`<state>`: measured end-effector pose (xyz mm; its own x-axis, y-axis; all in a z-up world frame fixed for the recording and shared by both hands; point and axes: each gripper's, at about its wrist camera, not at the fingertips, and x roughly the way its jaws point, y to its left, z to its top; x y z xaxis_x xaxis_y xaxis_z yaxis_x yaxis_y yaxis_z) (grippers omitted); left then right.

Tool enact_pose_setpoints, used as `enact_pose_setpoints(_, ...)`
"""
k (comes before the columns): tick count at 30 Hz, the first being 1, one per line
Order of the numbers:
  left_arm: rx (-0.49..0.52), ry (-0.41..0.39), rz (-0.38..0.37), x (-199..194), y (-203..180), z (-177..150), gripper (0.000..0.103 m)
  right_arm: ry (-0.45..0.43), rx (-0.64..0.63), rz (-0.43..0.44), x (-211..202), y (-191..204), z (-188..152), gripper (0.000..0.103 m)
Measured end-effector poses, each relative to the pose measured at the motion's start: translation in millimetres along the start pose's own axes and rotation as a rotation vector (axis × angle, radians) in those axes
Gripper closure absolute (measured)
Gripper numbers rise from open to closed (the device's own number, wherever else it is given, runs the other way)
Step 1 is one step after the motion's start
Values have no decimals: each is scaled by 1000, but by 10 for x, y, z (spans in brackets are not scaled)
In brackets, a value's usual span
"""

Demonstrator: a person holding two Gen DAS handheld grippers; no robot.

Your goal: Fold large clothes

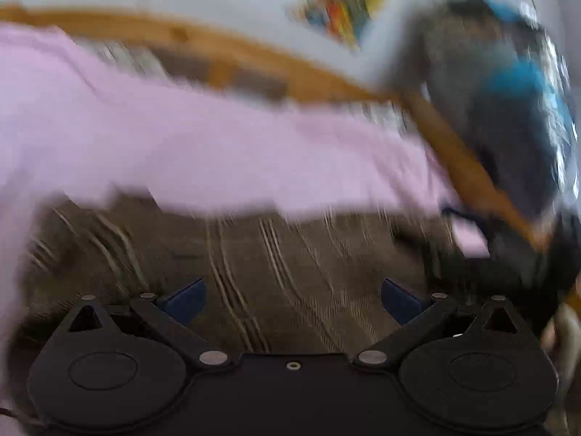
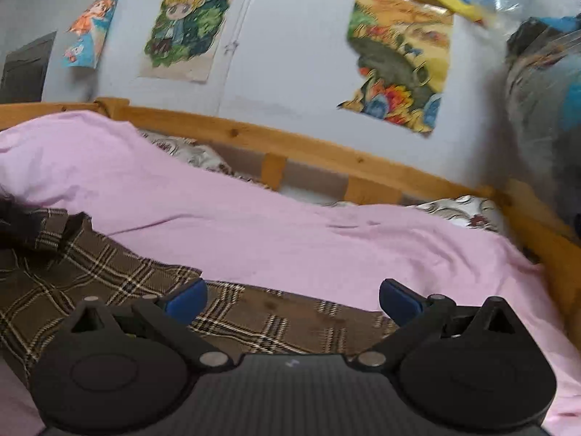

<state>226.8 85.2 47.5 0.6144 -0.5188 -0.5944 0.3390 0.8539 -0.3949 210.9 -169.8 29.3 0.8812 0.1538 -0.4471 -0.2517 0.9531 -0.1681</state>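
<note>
A brown checked cloth garment [image 2: 109,283] lies flat on the pink bed sheet [image 2: 290,225], in front of the wooden bed rail [image 2: 290,141]. The right gripper [image 2: 292,299] hangs just over the garment's edge nearest the rail, its jaws wide open with nothing in them. The left gripper [image 1: 294,299] hangs over the same brown cloth, also wide open and empty. That view is blurry. Bright cartoon posters [image 2: 399,58] hang on the wall above the rail.

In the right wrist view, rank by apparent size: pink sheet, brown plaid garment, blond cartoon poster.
1. pink sheet, largest.
2. brown plaid garment; it lies nearest the camera, which inflates it.
3. blond cartoon poster, smallest, though farthest away.
</note>
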Motion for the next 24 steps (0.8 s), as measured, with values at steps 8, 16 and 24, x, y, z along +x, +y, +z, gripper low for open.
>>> enact_pose_setpoints(8, -37, -30, 240, -17, 694, 244, 1, 88, 21, -97, 413, -451, -242, 0)
enact_pose_setpoints(16, -92, -143, 321, -307, 577, 475, 1, 172, 175, -224, 441, -744, -101, 0)
enact_pose_setpoints(24, 0, -254, 415, 261, 1, 166, 1, 44, 29, -55, 243, 218, -70, 0)
